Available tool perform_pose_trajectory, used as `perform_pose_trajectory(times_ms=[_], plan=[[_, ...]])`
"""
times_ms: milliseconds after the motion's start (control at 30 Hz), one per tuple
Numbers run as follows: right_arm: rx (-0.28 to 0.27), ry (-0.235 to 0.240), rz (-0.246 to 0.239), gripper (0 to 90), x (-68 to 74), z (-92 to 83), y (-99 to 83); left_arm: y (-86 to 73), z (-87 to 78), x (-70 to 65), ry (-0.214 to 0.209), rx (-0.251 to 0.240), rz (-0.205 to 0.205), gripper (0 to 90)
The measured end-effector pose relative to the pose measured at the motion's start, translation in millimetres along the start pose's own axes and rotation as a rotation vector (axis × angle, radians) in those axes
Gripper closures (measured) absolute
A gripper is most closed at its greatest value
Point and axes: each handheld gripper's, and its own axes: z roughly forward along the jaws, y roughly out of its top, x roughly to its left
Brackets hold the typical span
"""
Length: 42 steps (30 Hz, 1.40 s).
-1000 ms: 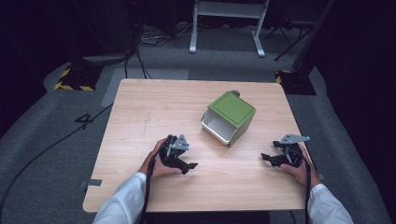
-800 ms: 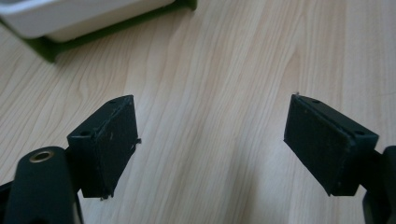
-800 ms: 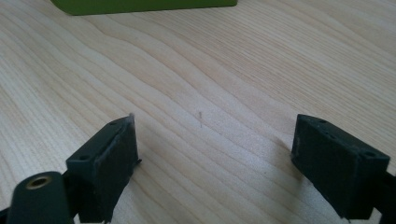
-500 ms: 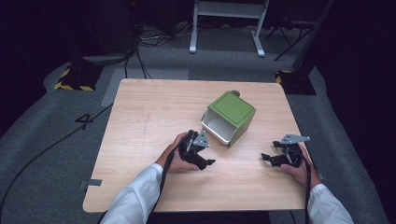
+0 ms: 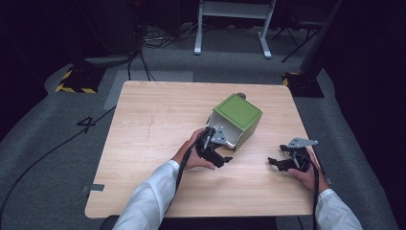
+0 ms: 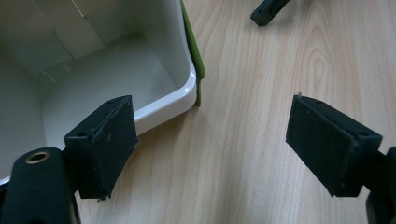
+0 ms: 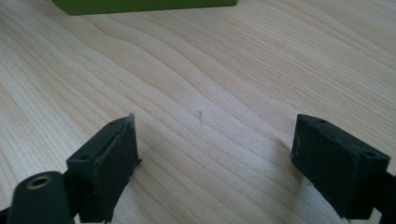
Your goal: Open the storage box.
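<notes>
- Evidently nothing is gripped yet: the left gripper (image 5: 216, 149) sits at the open mouth of the green box (image 5: 238, 116), jaws spread wide and empty.
- Seen along the left gripper (image 6: 212, 151), one jaw lines up in front of the box's white rim (image 6: 175, 95) and the other stands over bare wood, probably so that closing would pinch that wall.
- That box lies on its side right of the middle of the wooden table (image 5: 143, 129), its white inside facing the person, which leaves the lip reachable from the near edge.
- Off to the right, the right gripper (image 5: 286, 159) rests low on the table, well apart from the box, jaws also wide with nothing between them; it looks parked, leaving room.
- From the right gripper (image 7: 212, 163), only a green edge (image 7: 140, 5) shows far ahead.
</notes>
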Motion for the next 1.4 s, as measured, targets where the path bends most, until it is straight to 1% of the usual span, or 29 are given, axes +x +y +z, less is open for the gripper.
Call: perform_pose_trajectory(times_ms=[100, 167, 233, 300, 367, 400, 467, 500, 600, 633, 700, 767, 800, 867, 900, 933, 967, 1000, 1033, 1100, 1133, 1167, 1200, 1233, 1267, 1300, 1333, 1367, 1400], plan=[[0.0, 0.0, 0.0, 14.6, 0.0, 0.0, 0.0, 1.7, 4.4, 1.6, -0.003, 0.006, 0.007, 16.3], [0.0, 0.0, 0.0, 14.6, 0.0, 0.0, 0.0, 5.1, 10.3, 3.4, -0.007, 0.006, -0.003, 16.4], [0.0, 0.0, 0.0, 14.6, 0.0, 0.0, 0.0, 8.2, 14.2, 4.4, -0.013, 0.009, -0.001, 16.7], [0.0, 0.0, 0.0, 14.6, 0.0, -0.1, 0.0, 9.5, 16.2, 4.6, -0.009, 0.006, 0.005, 17.1], [0.0, 0.001, 0.0, 14.6, 0.0, -0.1, 0.0, 11.6, 20.5, 5.0, -0.02, 0.022, 0.015, 17.4], [0.0, 0.001, 0.0, 14.6, 0.0, -0.1, 0.0, 11.8, 23.2, 5.1, -0.023, 0.02, 0.013, 17.6], [0.0, 0.002, 0.0, 14.7, -0.1, -0.2, -0.1, 12.7, 28.2, 6.4, -0.029, 0.033, 0.005, 16.8], [0.0, 0.001, 0.0, 14.7, -0.1, -0.2, -0.1, 13.0, 30.0, 7.4, -0.034, 0.035, 0.008, 16.8], [0.0, 0.002, -0.001, 14.7, -0.2, -0.2, -0.1, 13.1, 32.6, 9.1, -0.034, 0.038, -0.002, 16.9], [0.0, 0.002, -0.001, 14.7, -0.2, -0.2, -0.1, 13.4, 33.4, 9.6, -0.033, 0.047, -0.003, 16.9], [0.0, 0.002, -0.001, 14.7, -0.1, -0.4, -0.3, 13.6, 33.6, 11.6, -0.032, 0.06, 0.007, 17.3], [0.0, 0.002, 0.0, 14.7, -0.1, -0.6, -0.4, 12.7, 33.7, 12.7, -0.03, 0.06, 0.001, 19.1], [0.0, 0.002, 0.0, 14.7, -0.2, -0.6, -0.4, 12.3, 34.3, 15.2, -0.027, 0.077, -0.001, 19.5], [0.0, 0.003, 0.0, 14.7, -0.2, -0.6, -0.4, 11.2, 38.6, 18.6, -0.008, 0.1, -0.023, 19.4], [0.0, 0.003, 0.0, 14.7, -0.2, -0.6, -0.4, 11.2, 38.6, 18.6, -0.008, 0.1, -0.023, 19.4], [0.0, 0.002, 0.0, 14.7, -0.2, -0.6, -0.4, 11.0, 40.4, 20.2, -0.017, 0.094, -0.037, 19.4], [0.0, 0.002, 0.0, 14.7, -0.2, -0.6, -0.4, 11.0, 40.4, 20.2, -0.017, 0.094, -0.037, 19.5], [0.0, 0.002, 0.0, 14.7, -0.2, -0.6, -0.4, 10.7, 40.4, 19.8, -0.026, 0.086, -0.043, 19.5], [0.0, 0.002, 0.0, 14.7, -0.1, -0.6, -0.5, 10.4, 40.3, 19.5, -0.03, 0.079, -0.043, 21.2], [0.0, 0.003, 0.0, 14.8, -0.2, -0.6, -0.5, 9.6, 38.0, 19.2, -0.03, 0.085, -0.042, 26.4], [0.0, 0.004, 0.0, 14.8, -0.3, -0.6, -0.5, 9.2, 36.6, 19.5, -0.031, 0.093, -0.038, 30.9], [0.0, 0.004, -0.001, 14.8, -0.3, -0.6, -0.5, 8.5, 36.1, 19.6, -0.035, 0.091, -0.041, 34.6], [0.0, 0.004, -0.001, 14.8, -0.3, -0.6, -0.5, 8.5, 36.1, 19.6, -0.035, 0.091, -0.041, 36.4], [-0.001, 0.004, 0.0, 14.8, -0.3, -0.7, -0.5, 7.5, 34.9, 20.8, -0.047, 0.092, -0.04, 41.6], [0.0, 0.004, 0.0, 14.8, -0.3, -0.7, -0.5, 6.3, 33.7, 21.5, -0.039, 0.116, -0.043, 44.4], [0.0, 0.004, -0.001, 14.8, -0.3, -0.7, -0.5, 6.3, 33.7, 21.5, -0.039, 0.116, -0.043, 44.5], [-0.001, 0.004, -0.001, 14.8, -0.3, -0.7, -0.5, 4.3, 32.5, 20.5, -0.042, 0.131, -0.037, 45.1], [-0.001, 0.004, -0.001, 14.8, -0.3, -0.7, -0.5, 4.3, 32.5, 20.5, -0.042, 0.131, -0.037, 46.9], [-0.001, 0.004, -0.001, 14.8, -0.3, -0.6, -0.5, 2.6, 31.2, 19.5, -0.049, 0.144, -0.027, 46.9]])
